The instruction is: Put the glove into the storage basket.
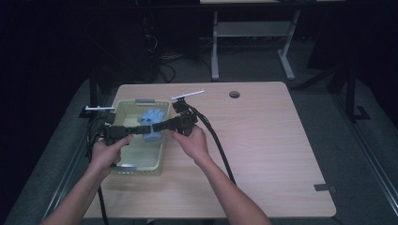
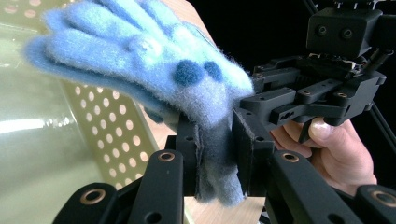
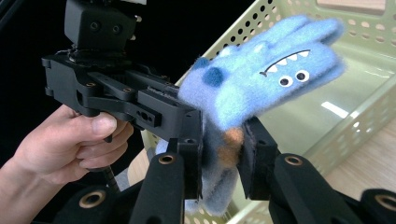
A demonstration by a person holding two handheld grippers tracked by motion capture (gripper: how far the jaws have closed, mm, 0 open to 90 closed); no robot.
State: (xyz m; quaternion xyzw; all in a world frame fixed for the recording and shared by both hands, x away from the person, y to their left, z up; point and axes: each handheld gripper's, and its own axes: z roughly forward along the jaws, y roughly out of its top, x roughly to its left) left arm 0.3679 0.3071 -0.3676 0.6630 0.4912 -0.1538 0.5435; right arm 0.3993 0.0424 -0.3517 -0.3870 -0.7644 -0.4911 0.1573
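Above the pale green basket (image 1: 123, 107) on the worktop (image 1: 263, 154), the left tongs (image 2: 215, 154) are clamped on the cuff of a blue fuzzy glove (image 2: 140, 60). The right tongs (image 3: 223, 154) pinch the same cuff. The glove looks light, soft and floppy; the thicker cuff seems the surest hold.
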